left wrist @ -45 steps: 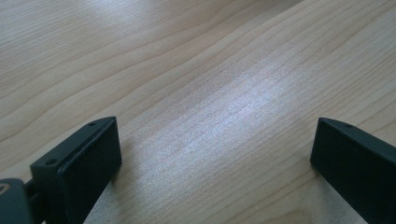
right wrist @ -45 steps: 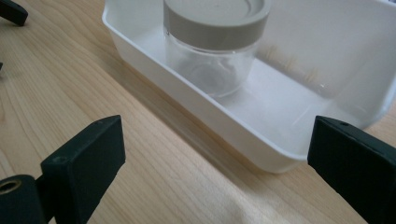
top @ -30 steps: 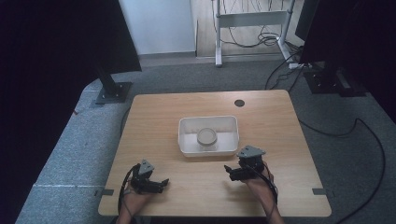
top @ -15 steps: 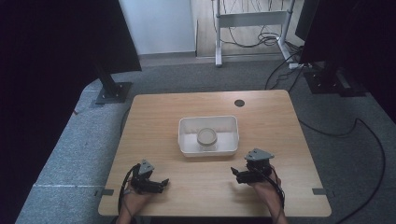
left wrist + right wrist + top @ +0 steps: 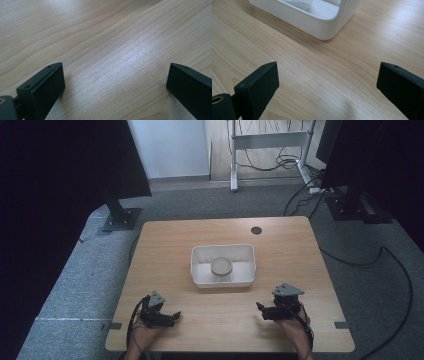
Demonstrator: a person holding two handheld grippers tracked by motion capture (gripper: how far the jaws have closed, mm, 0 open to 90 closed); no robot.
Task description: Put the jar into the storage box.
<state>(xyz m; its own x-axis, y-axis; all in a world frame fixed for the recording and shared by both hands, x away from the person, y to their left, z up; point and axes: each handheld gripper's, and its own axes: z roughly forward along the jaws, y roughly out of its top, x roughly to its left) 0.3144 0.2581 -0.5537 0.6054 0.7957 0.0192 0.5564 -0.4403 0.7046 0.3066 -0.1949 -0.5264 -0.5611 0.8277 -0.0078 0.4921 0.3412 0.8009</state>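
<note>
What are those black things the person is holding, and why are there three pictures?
A person sits at a light wooden table and holds a tool in each hand. Each tool ends in black tongs that open and shut like a pincer. One picture is taken from high above: there you see the left tongs and the right tongs near the table's front edge. The other two pictures come from small cameras riding on the tools, looking out between the black jaws. Both tongs are wide open and hold nothing. In the middle of the table stands a white rectangular plastic tub with a small round pale container inside it. The right tool's camera sees a corner of that tub.
</note>
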